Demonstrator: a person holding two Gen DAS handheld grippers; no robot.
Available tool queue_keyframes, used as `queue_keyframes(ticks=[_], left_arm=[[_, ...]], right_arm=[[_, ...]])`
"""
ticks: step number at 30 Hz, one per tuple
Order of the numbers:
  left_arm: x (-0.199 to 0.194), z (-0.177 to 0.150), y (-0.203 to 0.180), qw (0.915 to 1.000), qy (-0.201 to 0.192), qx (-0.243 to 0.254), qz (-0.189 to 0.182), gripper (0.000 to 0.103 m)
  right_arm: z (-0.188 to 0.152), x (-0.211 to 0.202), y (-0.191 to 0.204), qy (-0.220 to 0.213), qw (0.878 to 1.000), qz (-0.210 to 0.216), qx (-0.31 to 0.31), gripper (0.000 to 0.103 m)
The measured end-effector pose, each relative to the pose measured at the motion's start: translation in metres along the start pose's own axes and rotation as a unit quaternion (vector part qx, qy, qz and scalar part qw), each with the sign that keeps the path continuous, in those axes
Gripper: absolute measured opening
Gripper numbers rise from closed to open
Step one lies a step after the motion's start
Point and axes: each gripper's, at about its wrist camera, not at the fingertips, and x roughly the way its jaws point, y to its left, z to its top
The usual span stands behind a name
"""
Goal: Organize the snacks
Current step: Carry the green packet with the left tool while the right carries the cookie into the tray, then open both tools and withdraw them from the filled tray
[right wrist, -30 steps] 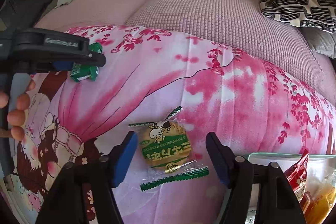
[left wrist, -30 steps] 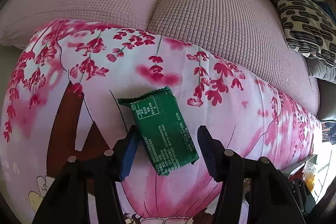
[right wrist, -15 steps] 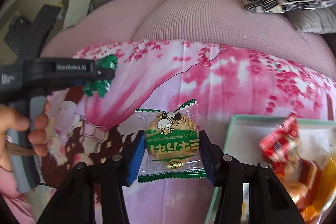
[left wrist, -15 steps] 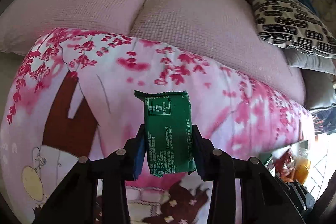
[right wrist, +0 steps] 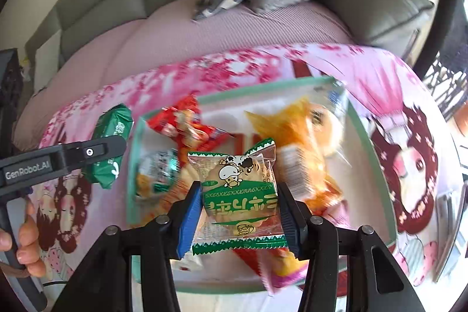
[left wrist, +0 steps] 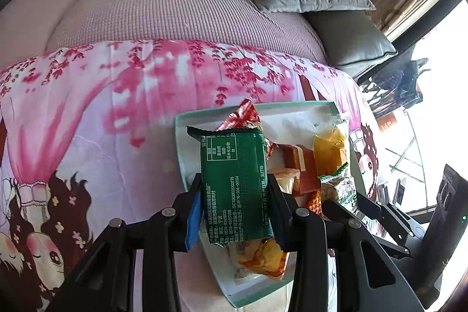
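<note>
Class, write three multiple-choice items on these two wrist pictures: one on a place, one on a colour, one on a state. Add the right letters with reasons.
1. Where is the mint-rimmed tray?
A. on the pink floral blanket
B. on the patterned cushion
C. on a shelf

2. What colour is the packet in the left claw?
A. red
B. dark green
C. blue

3. The right claw is:
A. empty
B. wide open
C. shut on the cookie packet

Answers: A, the blanket surrounds the tray; B, green wrapper; C, both pads press its sides.
</note>
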Motion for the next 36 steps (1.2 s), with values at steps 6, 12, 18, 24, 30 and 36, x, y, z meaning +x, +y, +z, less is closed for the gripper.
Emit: queue_keyframes(ticks=[6, 12, 18, 24, 30, 36], left_arm=[[0.017, -0.001, -0.017, 0.9997, 0.022, -0.004, 0.012, 0.055], [0.001, -0.021, -0.015, 0.9995, 0.006, -0.018, 0.025, 0.068], [-0.027, -0.076, 0.008, 0.9919, -0.053, -0.030, 0.112, 0.088], [-0.040, -0.128, 0.020, 0.9811, -0.082, -0.016, 0.175, 0.093], [-0.050, -0.158, 0.018, 0.9635, -0.101, -0.019, 0.247, 0.093], [-0.055, -0.173, 0.004, 0.9535, -0.115, 0.007, 0.279, 0.093]], right_arm=[[-0.005, 0.009, -0.013, 0.015, 1.000, 0.011, 0.008, 0.057], [-0.019, -0.004, -0.016, 0.007, 1.000, 0.008, 0.005, 0.074], [-0.047, -0.021, -0.007, -0.003, 1.000, 0.001, -0.021, 0.100], [-0.078, -0.028, 0.001, 0.002, 0.999, -0.010, -0.047, 0.103], [-0.098, -0.031, 0.004, 0.003, 0.999, -0.014, -0.051, 0.103], [-0.106, -0.034, 0.006, 0.006, 0.998, -0.013, -0.054, 0.103]])
